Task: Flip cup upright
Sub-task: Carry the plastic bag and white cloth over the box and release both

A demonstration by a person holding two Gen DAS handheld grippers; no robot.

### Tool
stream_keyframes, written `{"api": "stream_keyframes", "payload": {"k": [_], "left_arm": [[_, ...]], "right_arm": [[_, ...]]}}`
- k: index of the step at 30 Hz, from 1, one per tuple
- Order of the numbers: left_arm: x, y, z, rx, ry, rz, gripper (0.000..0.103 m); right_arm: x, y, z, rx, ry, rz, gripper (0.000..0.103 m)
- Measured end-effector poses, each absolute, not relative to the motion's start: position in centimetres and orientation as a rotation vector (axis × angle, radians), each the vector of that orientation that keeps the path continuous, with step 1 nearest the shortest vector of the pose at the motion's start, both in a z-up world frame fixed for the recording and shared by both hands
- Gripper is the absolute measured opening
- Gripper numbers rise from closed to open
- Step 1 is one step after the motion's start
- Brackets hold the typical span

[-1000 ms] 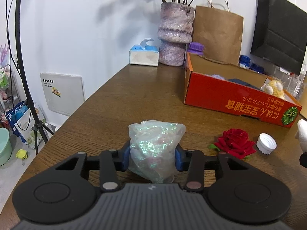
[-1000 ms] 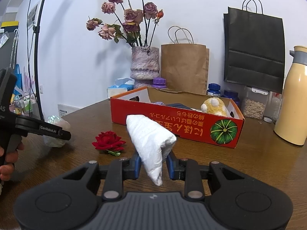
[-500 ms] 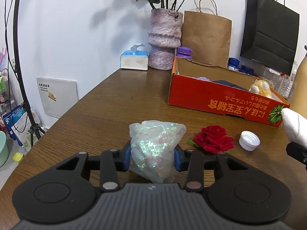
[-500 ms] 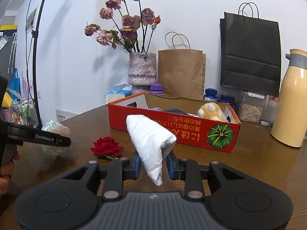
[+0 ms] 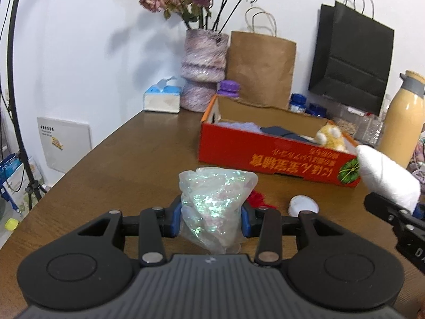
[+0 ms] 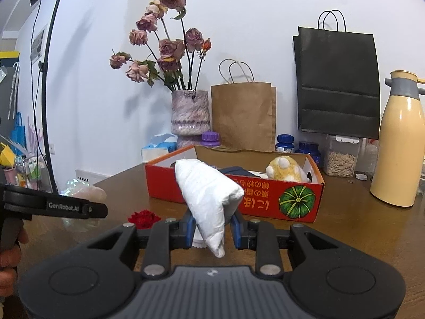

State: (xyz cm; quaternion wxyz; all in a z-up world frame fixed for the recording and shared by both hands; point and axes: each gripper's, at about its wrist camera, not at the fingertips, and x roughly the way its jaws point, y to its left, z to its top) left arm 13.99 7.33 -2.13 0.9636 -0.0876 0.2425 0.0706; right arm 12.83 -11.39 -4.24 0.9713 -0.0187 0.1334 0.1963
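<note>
Now, desk (image 5: 138, 164): a brown wooden top against a white wall, cluttered along its far edge.
Red box (image 5: 265, 154): an open carton standing beyond both pairs of tongs, well apart from the work.
Left tongs (image 5: 211, 212): clenched on the crinkled iridescent cup, blue pads pressing its two flanks, held up off the desk.
Right tongs (image 6: 212, 226): clamped tight on a white bundle (image 6: 209, 194), which juts up and away between the pads.
Crinkled iridescent cup (image 5: 215, 199): in the air over the near part of the desk, wide end pointing away and slightly up, narrow end hanging toward the handle; it reads as the task's cup, though that cannot be said for sure.
Handling: probably very light, thin-walled and soft, and it appears to crumple under the pads, so a hard squeeze would likely collapse it, while its glossy film may slip.
Where to hold: mid-body across the flanks, as now, looks the safest place; the flimsy wide rim would probably fold.
Flip: judged not yet finished, since the cup is tilted and has not been set down.
Red rose (image 6: 143, 218): lying on the desk just behind the cup.
White cap (image 5: 304, 205): on the desk near the rose.
</note>
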Motion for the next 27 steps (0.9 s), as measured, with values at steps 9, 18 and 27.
{"api": "stream_keyframes", "payload": {"k": [9,18,27], "left_arm": [[15.1,5.8,0.4,-0.17,0.439,0.108,0.042],[17.2,4.9,1.8,-0.167,0.424,0.09,0.041],[19.5,4.9,2.8,-0.183,0.416,0.086,0.041]], "right_arm": [[13.8,-11.7,-2.8,-0.008,0.246,0.393,0.026],[15.7,-11.7,-1.3,0.011,0.219,0.384,0.026],[17.7,-11.6,-0.2,0.019,0.204,0.377,0.026]]}}
